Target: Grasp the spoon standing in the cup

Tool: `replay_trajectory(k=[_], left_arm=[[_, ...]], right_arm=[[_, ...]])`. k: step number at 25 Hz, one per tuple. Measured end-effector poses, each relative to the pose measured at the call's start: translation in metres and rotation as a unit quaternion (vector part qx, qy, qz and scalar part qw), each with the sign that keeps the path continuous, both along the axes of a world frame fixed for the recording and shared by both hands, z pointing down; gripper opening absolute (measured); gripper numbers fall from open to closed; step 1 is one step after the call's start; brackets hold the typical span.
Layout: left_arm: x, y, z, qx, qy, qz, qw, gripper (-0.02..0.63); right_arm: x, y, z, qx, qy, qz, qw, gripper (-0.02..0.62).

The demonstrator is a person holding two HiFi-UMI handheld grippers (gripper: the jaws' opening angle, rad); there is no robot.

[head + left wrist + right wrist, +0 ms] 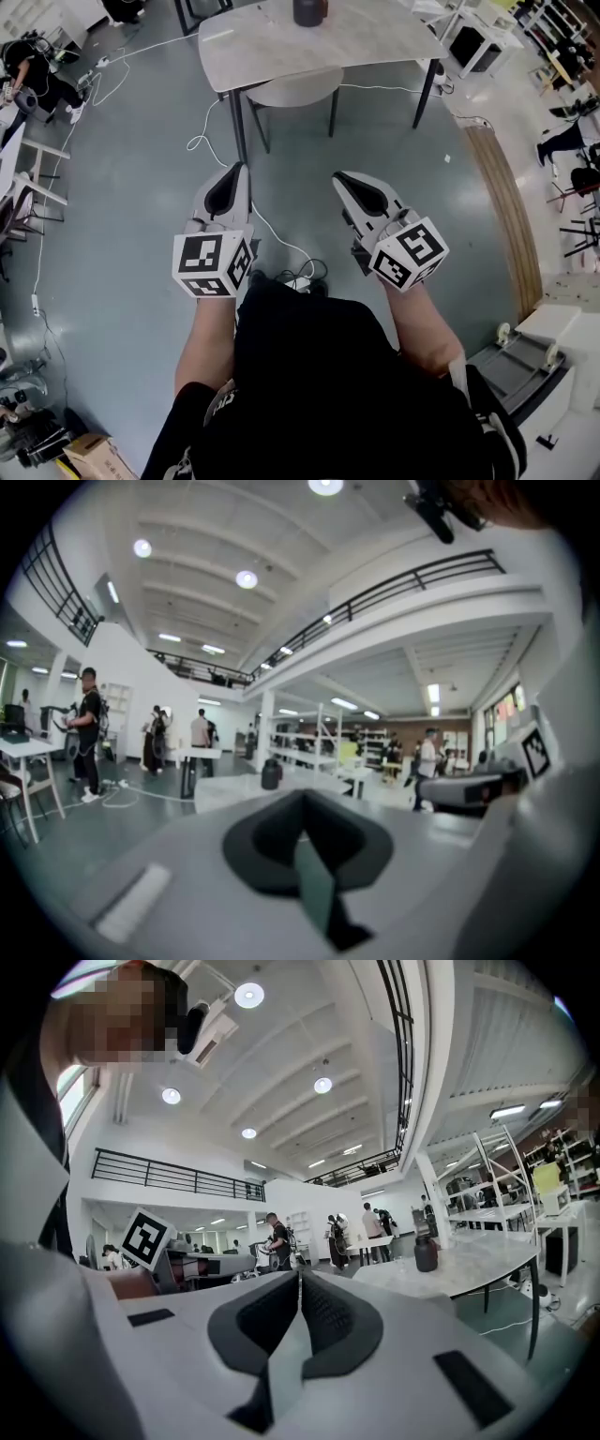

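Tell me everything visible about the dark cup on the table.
The cup is dark, almost black, and its top looks a little narrower than its body in the right gripper view. Its material can't be told. It stands upright on the pale, marble-look table, well in from the near edge. The head view cuts off its top. Only the table touches it. It is too small to tell whether a spoon stands in it.

No word, number or brand name can be read anywhere. The only printed signs are the black-and-white square markers (200,253) on the cubes of the left gripper (238,169) and the right gripper (339,176). These are block patterns with no letters. A pale print on the person's dark clothing (221,405) is too blurred to read.
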State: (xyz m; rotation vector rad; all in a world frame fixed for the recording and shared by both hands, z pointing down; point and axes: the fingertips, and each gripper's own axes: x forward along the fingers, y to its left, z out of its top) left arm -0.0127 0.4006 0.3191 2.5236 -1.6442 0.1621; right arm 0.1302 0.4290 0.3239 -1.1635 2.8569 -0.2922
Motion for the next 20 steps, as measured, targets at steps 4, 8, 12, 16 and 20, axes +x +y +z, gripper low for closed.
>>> replay_trajectory(k=[4,8,12,16,20], left_arm=[[-0.003,0.004,-0.001,-0.002,0.003,-0.012,0.9999,0.008],[-0.004,0.005,-0.001,0.002,0.007,-0.017,0.9998,0.008],[-0.001,0.001,-0.001,0.001,0.011,-0.017,0.9998,0.009],[-0.007,-0.015,0.005,-0.001,0.017,-0.011,0.9998,0.008],[-0.009,-0.039,0.011,-0.001,0.021,-0.003,0.9998,0.009]], right_arm=[[0.001,0.003,0.006,-0.010,0.001,-0.009,1.000,0.011],[0.003,0.002,0.008,-0.010,0.002,-0.013,1.000,0.019],[0.006,-0.002,0.009,-0.013,0.000,-0.012,1.000,0.020],[0.001,-0.017,0.014,-0.016,0.000,-0.004,1.000,0.014],[0.004,-0.038,0.018,-0.019,0.005,0.011,1.000,0.014]])
